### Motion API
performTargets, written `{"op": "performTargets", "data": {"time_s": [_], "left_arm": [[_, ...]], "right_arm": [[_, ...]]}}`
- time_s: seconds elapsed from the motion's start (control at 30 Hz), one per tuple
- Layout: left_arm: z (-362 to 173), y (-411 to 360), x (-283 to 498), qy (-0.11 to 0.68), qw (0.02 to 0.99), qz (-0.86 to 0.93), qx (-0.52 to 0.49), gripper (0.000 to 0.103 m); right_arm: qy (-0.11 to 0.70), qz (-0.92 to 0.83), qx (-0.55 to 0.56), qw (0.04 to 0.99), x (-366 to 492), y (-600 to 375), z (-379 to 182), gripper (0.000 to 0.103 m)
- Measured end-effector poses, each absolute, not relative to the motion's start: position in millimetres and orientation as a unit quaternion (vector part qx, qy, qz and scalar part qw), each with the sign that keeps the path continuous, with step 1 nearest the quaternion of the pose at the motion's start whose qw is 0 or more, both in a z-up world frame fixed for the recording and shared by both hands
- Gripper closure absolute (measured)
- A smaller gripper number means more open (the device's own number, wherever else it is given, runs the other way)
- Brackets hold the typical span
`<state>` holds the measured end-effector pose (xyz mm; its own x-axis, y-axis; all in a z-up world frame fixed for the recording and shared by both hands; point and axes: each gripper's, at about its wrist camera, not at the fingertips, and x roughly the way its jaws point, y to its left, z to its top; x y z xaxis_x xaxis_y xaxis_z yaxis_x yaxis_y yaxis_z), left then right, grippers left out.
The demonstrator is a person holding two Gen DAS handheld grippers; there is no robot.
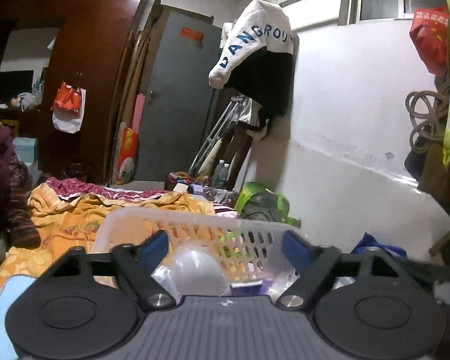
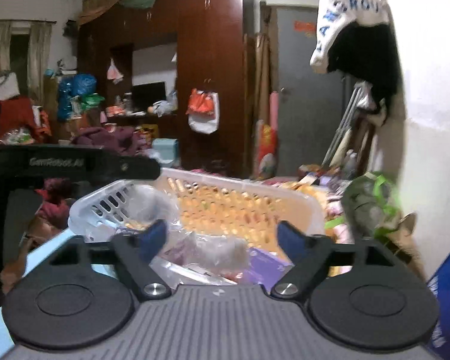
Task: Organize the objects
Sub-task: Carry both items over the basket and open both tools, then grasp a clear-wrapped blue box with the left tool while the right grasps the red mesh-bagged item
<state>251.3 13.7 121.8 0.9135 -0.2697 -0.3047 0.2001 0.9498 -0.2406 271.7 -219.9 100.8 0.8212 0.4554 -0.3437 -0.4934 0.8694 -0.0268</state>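
A white slotted plastic basket [image 1: 195, 225] sits on the bed just ahead of both grippers; it also shows in the right wrist view [image 2: 285, 198]. Inside lie a clear plastic dome [image 1: 195, 267], crumpled clear bags [image 2: 207, 249] and a purple box [image 2: 267, 264], which also shows in the left wrist view [image 1: 246, 288]. My left gripper [image 1: 226, 241] is open and empty, just above the basket's near end. My right gripper [image 2: 222, 235] is open and empty over the basket's contents. The left gripper's black body [image 2: 75, 162] shows at the left of the right wrist view.
An orange patterned blanket [image 1: 75, 219] covers the bed. A green bag [image 1: 264, 201] lies by the white wall at right. Clutter and bottles [image 1: 222, 174] sit at the bed's far end. A dark wardrobe [image 2: 207, 60] and grey door [image 1: 180, 99] stand behind.
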Motion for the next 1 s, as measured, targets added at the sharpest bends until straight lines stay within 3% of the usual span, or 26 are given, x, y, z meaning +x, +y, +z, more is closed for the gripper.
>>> {"op": "performTargets", "data": {"time_s": [0.07, 0.17, 0.23, 0.3, 0.37, 0.6, 0.7, 0.77, 0.83, 1.0], "left_arm": [[123, 19, 226, 0.15, 0.977, -0.122, -0.089, 0.017], [114, 28, 171, 0.117, 0.985, -0.12, -0.051, 0.008], [94, 37, 148, 0.125, 0.984, -0.126, -0.03, 0.002], [73, 45, 147, 0.175, 0.975, -0.134, -0.026, 0.002], [50, 57, 153, 0.207, 0.968, -0.136, -0.039, 0.004], [14, 69, 175, 0.27, 0.958, -0.097, -0.026, 0.007], [4, 68, 179, 0.295, 0.95, -0.103, -0.019, 0.015], [3, 69, 177, 0.3, 0.947, -0.111, -0.022, 0.026], [1, 68, 180, 0.312, 0.944, -0.105, -0.018, 0.051], [3, 61, 172, 0.289, 0.946, -0.134, -0.05, 0.055]], "right_arm": [[0.137, 0.258, -0.041, 0.955, 242, -240, 101, 0.0], [0.119, 0.248, -0.025, 0.961, 205, -273, 88, 0.0], [0.154, 0.241, -0.034, 0.958, 202, -286, 65, 0.0], [0.211, 0.224, -0.05, 0.95, 215, -289, 37, 0.004], [0.251, 0.21, -0.056, 0.943, 229, -287, 17, 0.026], [0.303, 0.234, -0.036, 0.923, 248, -278, -11, 0.032], [0.299, 0.247, -0.026, 0.922, 246, -280, -10, 0.037], [0.304, 0.245, -0.033, 0.92, 246, -277, -11, 0.05], [0.305, 0.247, -0.036, 0.919, 248, -278, -10, 0.055], [0.291, 0.241, -0.035, 0.925, 244, -279, -6, 0.057]]}}
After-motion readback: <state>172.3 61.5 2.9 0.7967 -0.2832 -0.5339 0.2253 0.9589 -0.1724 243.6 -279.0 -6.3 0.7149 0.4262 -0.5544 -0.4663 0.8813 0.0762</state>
